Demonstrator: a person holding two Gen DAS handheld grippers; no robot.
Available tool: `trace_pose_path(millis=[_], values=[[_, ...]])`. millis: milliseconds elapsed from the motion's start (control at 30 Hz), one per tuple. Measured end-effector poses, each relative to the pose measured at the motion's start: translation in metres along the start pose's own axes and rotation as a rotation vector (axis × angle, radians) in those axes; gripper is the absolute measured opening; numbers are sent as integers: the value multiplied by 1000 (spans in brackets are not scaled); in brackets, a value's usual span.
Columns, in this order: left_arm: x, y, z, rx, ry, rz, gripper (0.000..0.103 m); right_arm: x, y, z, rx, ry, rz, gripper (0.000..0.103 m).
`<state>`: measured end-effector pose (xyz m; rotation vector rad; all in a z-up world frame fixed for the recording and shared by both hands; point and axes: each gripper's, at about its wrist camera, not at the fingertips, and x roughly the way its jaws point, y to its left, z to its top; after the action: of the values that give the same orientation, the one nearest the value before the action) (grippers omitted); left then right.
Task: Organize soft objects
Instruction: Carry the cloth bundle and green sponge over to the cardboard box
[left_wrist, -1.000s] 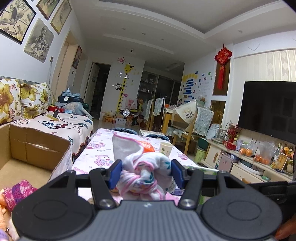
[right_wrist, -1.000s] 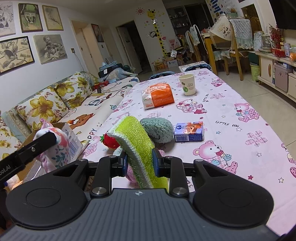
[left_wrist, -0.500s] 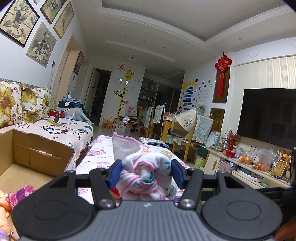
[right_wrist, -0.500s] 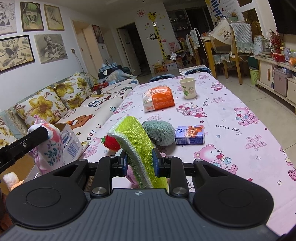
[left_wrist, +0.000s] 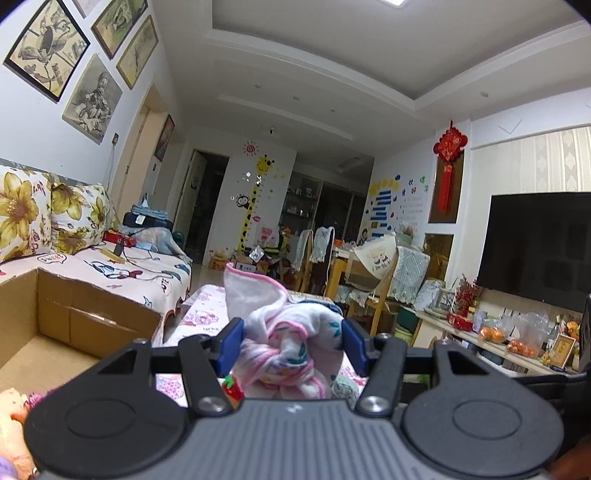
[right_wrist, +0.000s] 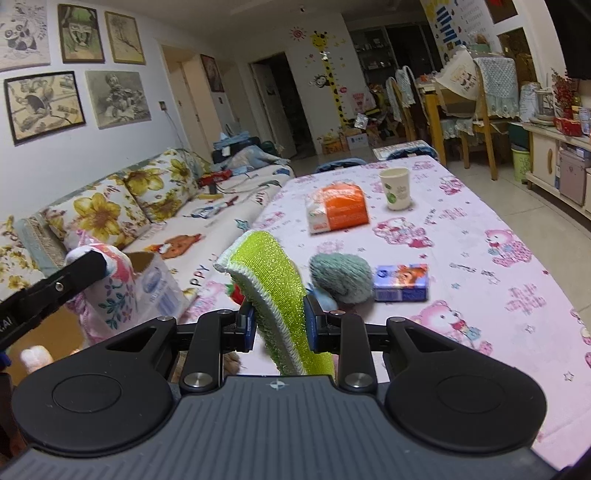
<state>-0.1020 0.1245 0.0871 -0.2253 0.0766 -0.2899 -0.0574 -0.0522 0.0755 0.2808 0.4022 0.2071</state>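
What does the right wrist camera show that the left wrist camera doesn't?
Only the right wrist view: a green scrubbing cloth clamped in the right gripper, a paper cup, an orange packet and a teal fluffy ball.

Only the left: the television.

Both: the left gripper holding a floral cloth bundle, the sofa, and the giraffe chart.

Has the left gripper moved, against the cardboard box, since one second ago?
Yes. Seen from the right wrist, the left gripper with its knotted cloth has risen and shifted right, now covering more of the cardboard box.
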Motion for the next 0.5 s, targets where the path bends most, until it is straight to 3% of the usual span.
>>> trace_pose_path(millis=[233,500], values=[[-9,11,7,-25,-45,42,57,4,16,6,1,-3,71,32],[-26,34,19,-67,-122,181,57,14,43,19,12,-2,208,32]])
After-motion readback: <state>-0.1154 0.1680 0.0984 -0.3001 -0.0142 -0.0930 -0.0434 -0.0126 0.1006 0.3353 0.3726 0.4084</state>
